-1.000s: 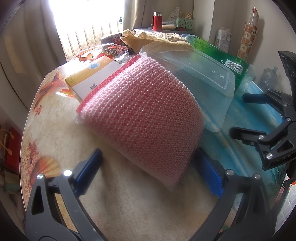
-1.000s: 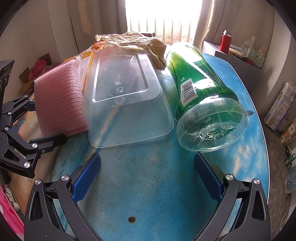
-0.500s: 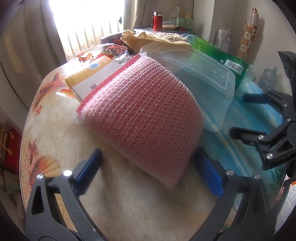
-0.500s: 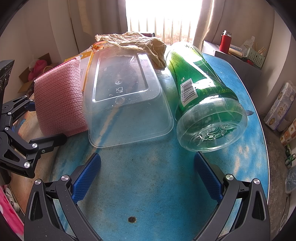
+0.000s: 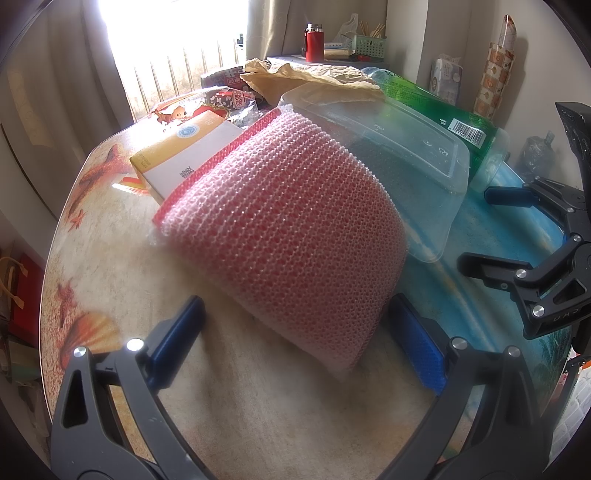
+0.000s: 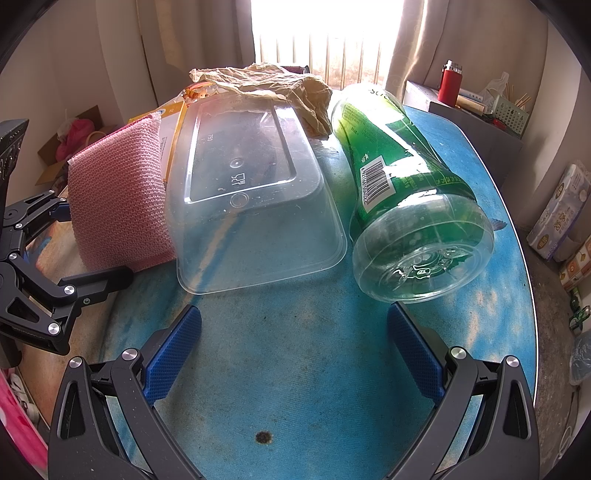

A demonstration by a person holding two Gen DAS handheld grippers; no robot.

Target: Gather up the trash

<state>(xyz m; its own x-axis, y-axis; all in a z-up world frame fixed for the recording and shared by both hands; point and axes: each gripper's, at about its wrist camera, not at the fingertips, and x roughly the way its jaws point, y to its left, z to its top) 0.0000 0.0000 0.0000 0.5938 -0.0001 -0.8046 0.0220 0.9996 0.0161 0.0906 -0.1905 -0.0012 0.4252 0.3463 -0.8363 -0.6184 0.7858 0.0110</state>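
The trash lies in a row across the table: a pink sponge leaning on a box, an upturned clear tub touching it, then a green bottle on its side. The left gripper straddles the sponge's near corner, jaws wide. The right gripper, jaws wide, hovers empty before tub and bottle.

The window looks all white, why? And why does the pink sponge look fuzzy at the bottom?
Right wrist view: sunlight floods the window, so it washes out white. Left wrist view: same glare at the window; the pink sponge sits very close to the camera, so its near edge blurs.
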